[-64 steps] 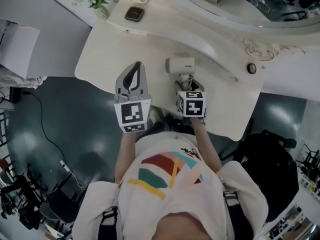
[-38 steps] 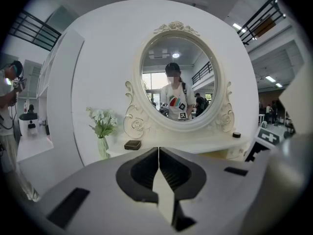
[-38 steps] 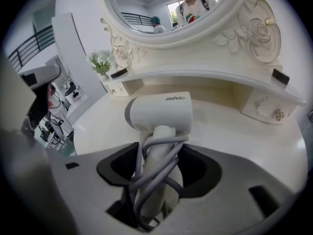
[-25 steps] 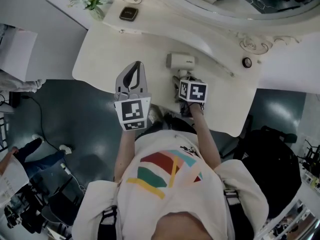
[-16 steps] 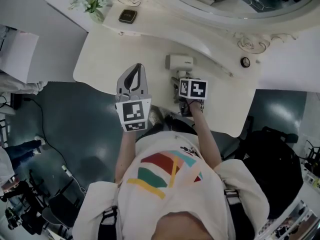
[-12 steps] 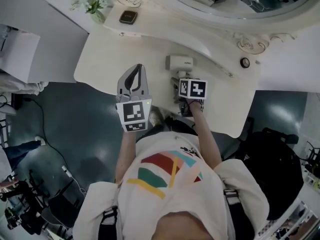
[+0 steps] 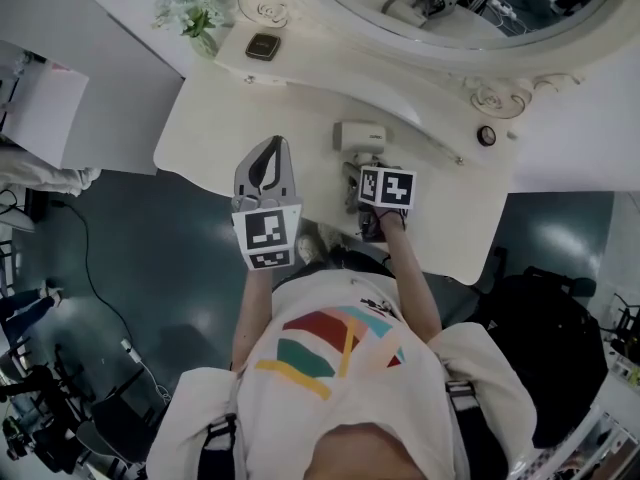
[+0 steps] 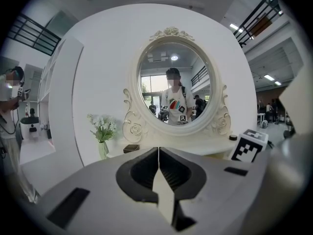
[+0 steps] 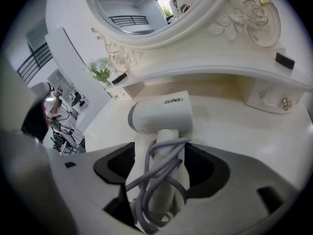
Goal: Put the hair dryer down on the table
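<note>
The white hair dryer [image 7: 360, 135] lies with its barrel across the cream dressing table [image 7: 230, 118], its handle pointing back at me. My right gripper [image 7: 363, 168] is shut on that handle. In the right gripper view the handle, wrapped in its grey cord [image 9: 161, 180], fills the gap between the jaws of the right gripper [image 9: 161, 153], and the barrel [image 9: 161, 114] sits just above or on the tabletop [image 9: 244, 131]; I cannot tell which. My left gripper [image 7: 270, 148] hovers to the left over the table's front edge, shut on nothing [image 8: 159, 151].
An oval mirror [image 7: 450, 8] stands behind the table on a raised shelf. On the shelf are a vase of flowers [image 7: 198, 13], a small dark box [image 7: 264, 46] and a small round jar [image 7: 486, 136]. A black bag [image 7: 540, 348] sits on the floor at my right.
My right gripper has tipped forward and carried the dryer a little lower and nearer the table. The left gripper has stayed put, still shut.
</note>
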A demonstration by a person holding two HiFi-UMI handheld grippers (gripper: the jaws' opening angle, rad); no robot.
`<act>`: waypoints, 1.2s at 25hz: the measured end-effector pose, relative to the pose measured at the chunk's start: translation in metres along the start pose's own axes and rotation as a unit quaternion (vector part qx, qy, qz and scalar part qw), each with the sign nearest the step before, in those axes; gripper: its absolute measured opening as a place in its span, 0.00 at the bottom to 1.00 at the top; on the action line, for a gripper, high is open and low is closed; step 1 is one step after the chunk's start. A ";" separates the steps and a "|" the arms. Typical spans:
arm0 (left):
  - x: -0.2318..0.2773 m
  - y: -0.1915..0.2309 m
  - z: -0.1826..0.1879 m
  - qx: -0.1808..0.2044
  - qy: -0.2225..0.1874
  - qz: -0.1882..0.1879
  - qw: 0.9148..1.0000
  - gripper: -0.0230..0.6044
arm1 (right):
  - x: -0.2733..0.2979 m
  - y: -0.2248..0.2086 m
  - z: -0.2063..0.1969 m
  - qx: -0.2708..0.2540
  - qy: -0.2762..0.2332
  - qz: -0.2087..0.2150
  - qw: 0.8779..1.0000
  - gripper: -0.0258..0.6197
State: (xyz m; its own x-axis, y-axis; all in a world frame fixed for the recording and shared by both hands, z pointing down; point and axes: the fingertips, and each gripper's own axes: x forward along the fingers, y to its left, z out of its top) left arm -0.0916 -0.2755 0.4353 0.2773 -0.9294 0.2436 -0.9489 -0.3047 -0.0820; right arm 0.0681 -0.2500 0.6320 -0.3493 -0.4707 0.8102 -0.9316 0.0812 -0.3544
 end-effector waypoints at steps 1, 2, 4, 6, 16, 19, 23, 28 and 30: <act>-0.001 0.001 0.002 -0.002 -0.003 0.001 1.000 0.05 | -0.002 -0.001 0.001 -0.001 -0.003 -0.007 1.000 0.48; -0.002 0.003 0.003 -0.003 -0.005 0.002 1.000 0.05 | -0.004 -0.002 0.003 -0.001 -0.009 -0.015 1.000 0.48; -0.003 0.005 0.005 -0.008 -0.010 0.003 1.000 0.05 | -0.011 -0.005 0.012 -0.004 -0.031 -0.035 0.999 0.48; -0.005 0.006 0.007 -0.012 -0.013 0.004 1.000 0.05 | -0.022 -0.007 0.025 -0.016 -0.061 -0.056 0.996 0.48; -0.016 0.007 0.030 -0.023 -0.043 0.004 0.999 0.05 | -0.102 0.046 0.108 -0.093 -0.216 -0.039 0.971 0.35; -0.022 0.012 0.040 -0.035 -0.051 0.005 0.998 0.05 | -0.127 0.068 0.125 -0.101 -0.258 -0.019 0.961 0.34; -0.033 0.015 0.059 -0.048 -0.067 0.006 0.997 0.05 | -0.164 0.096 0.143 -0.133 -0.313 0.001 0.940 0.28; -0.044 0.014 0.084 -0.045 -0.094 0.002 0.995 0.05 | -0.211 0.127 0.159 -0.180 -0.393 0.002 0.902 0.19; -0.050 0.013 0.098 -0.039 -0.113 0.000 0.993 0.05 | -0.228 0.138 0.162 -0.193 -0.420 0.003 0.887 0.16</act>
State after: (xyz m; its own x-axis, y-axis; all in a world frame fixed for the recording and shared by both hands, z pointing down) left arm -0.1030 -0.2538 0.3271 0.2959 -0.9550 0.0204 -0.9552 -0.2961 -0.0044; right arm 0.0358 -0.2743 0.3231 -0.3067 -0.9446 0.1174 -0.9518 0.3041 -0.0398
